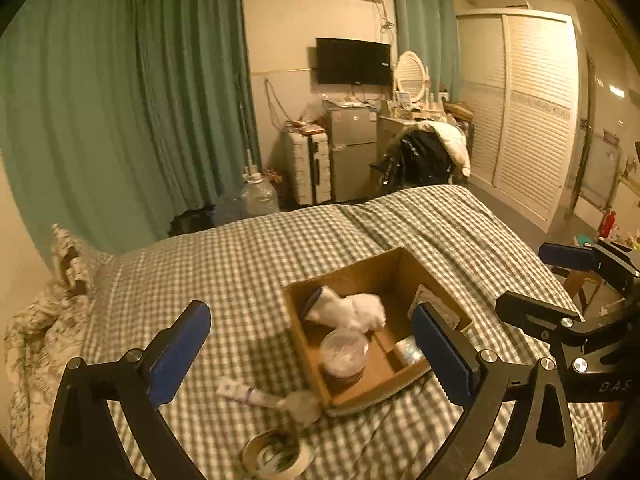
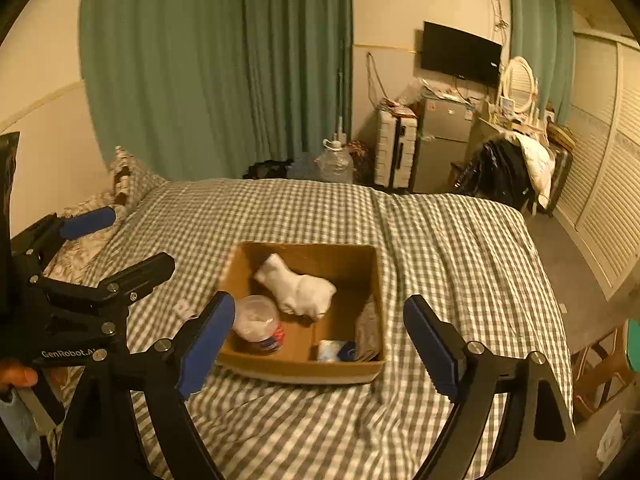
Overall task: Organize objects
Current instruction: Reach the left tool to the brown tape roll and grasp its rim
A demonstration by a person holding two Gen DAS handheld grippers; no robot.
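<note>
- Left gripper (image 1: 316, 354) and right gripper (image 2: 320, 344) both hang spread wide, holding nothing.
- Cardboard box (image 2: 256, 368) on the checked bed (image 2: 460, 248) holds white socks (image 2: 298, 288), a plastic tub (image 2: 258, 320).
- A tube (image 1: 248, 394) and tape roll (image 1: 276, 454), perhaps masking tape, lie beside the box.

black-framed left claw (image 1: 312, 354) and right claw (image 2: 320, 344), blue ribbed pads, silver screws, white "genrobot" lettering

box (image 2: 304, 370): matt brown cardboard
bedcover (image 2: 440, 240): soft checked cloth
sock (image 2: 298, 288): white fuzzy cloth, inside box
tub (image 2: 256, 316): clear glossy plastic, inside box
pads (image 2: 206, 344): blue ribbed rubber
</note>
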